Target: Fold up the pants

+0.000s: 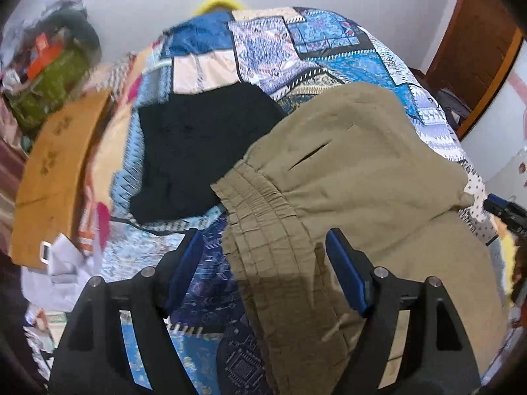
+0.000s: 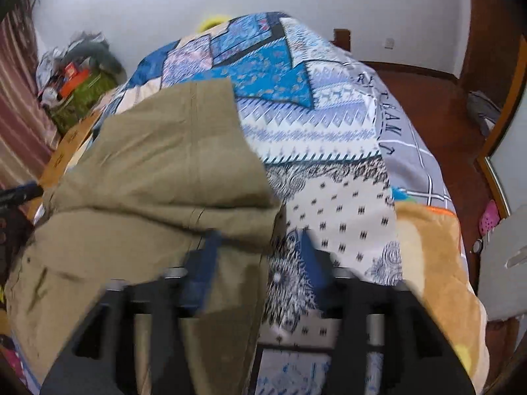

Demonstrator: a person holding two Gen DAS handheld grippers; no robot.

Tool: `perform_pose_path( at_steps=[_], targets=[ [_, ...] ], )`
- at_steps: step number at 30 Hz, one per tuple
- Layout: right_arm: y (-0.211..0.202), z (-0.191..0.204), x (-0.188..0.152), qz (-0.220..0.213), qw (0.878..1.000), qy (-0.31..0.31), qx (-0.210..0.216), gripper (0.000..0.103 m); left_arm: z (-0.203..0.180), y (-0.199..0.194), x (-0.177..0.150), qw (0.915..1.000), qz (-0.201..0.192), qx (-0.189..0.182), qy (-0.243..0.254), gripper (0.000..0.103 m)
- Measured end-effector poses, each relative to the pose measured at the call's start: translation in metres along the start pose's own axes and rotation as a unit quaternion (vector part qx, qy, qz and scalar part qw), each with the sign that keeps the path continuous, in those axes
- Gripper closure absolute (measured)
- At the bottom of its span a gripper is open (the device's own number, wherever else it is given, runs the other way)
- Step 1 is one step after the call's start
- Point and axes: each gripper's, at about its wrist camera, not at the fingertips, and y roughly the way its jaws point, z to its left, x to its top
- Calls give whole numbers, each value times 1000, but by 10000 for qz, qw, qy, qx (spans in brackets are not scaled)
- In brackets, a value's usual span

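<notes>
Khaki pants (image 1: 346,181) lie folded over on a patchwork bed quilt (image 1: 296,49), their elastic waistband (image 1: 263,210) toward the left wrist camera. My left gripper (image 1: 263,263) hangs open above the waistband, and its blue pads touch no cloth. In the right wrist view the pants (image 2: 164,164) fill the left half, with a folded edge running down the middle. My right gripper (image 2: 260,263) is blurred and stands open over that edge, the cloth lying below its spread fingers and not pinched. A black garment (image 1: 197,151) lies flat to the left of the pants.
A cardboard box (image 1: 56,171) and a heap of clutter (image 1: 49,75) stand left of the bed. A wooden door (image 1: 477,49) and red-brown floor (image 2: 428,105) with a pink shoe (image 2: 489,217) are on the right. An orange blanket (image 2: 438,263) covers the near right corner.
</notes>
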Motion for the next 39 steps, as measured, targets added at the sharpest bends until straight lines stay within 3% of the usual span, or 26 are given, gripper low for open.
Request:
perform_pose_path(
  at_steps=[5,8,12,13,16,19,25,28,30,34,36,39],
  targets=[
    [28,0,11,124,9997,132,172,45,4,20,2,9997,215,22,61,22],
    [41,-1,22,-18,9989,334,315,45,9,31,1,9993,199,-298,61,12],
    [55,-2,28,54,9969,539,579,45,13,46,0,9986,298,-433,67,10],
    [58,-2,28,106,9964,565,628,52,13,48,-1,9987,281,-401,106,10],
    [67,1,30,209,9978,396,490,76,11,48,-2,9997,124,-119,163,21],
    [71,3,27,266,9989,183,330,85,9,46,-4,9999,43,39,155,28],
    [99,23,20,591,9976,-269,-222,94,3,47,-9,9964,-164,823,83,27],
    [105,15,24,757,9969,-97,-166,94,1,50,-9,9953,-187,921,247,22],
    [100,11,27,808,9967,-11,-118,94,5,48,-8,9967,-169,742,270,23],
    [75,18,30,627,9958,-557,-379,93,10,26,-7,9982,-317,469,180,21],
    [55,19,34,391,9966,-555,-475,93,10,15,-4,9967,-432,648,217,19],
    [23,13,50,40,9996,-245,-142,92,12,8,0,9917,-508,1128,348,8]
  ],
)
